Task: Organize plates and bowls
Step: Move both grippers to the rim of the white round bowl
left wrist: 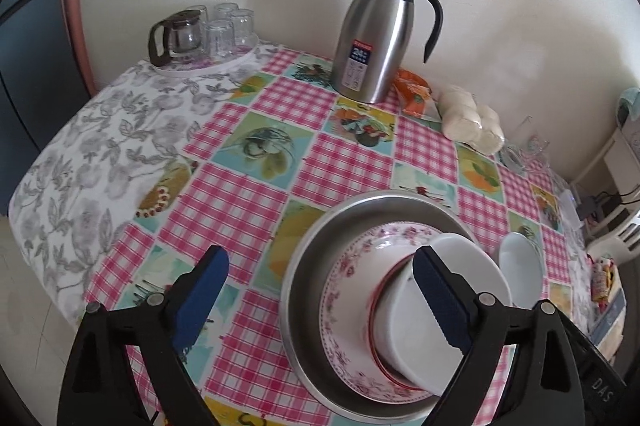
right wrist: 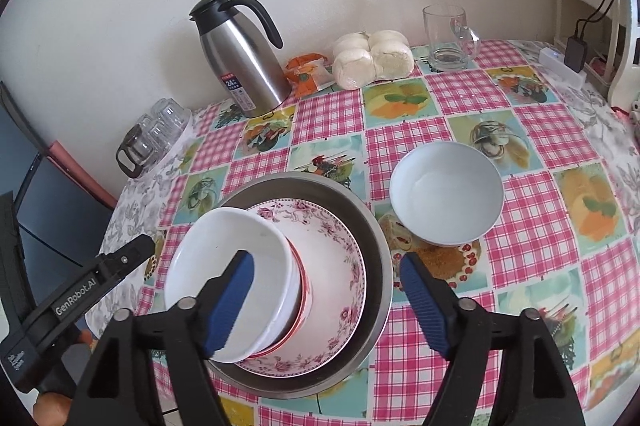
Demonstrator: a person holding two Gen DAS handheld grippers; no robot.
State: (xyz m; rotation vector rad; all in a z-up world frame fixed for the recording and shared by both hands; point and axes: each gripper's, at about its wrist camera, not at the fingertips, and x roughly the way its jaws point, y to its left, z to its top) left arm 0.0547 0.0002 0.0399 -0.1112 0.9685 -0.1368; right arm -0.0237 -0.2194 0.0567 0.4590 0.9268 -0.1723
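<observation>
Both hand-held grippers (left wrist: 320, 290) (right wrist: 326, 298) gape above glossy round stacked bowls (right wrist: 236, 274).

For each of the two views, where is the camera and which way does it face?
Left wrist: on the left gripper, near the table's front left, facing the wall; open fingers frame the stack of dishes.
Right wrist: on the right gripper, open, above the stack, facing the wall; the left gripper's arm shows at left.
Shared: thermos, lone white bowl.
</observation>
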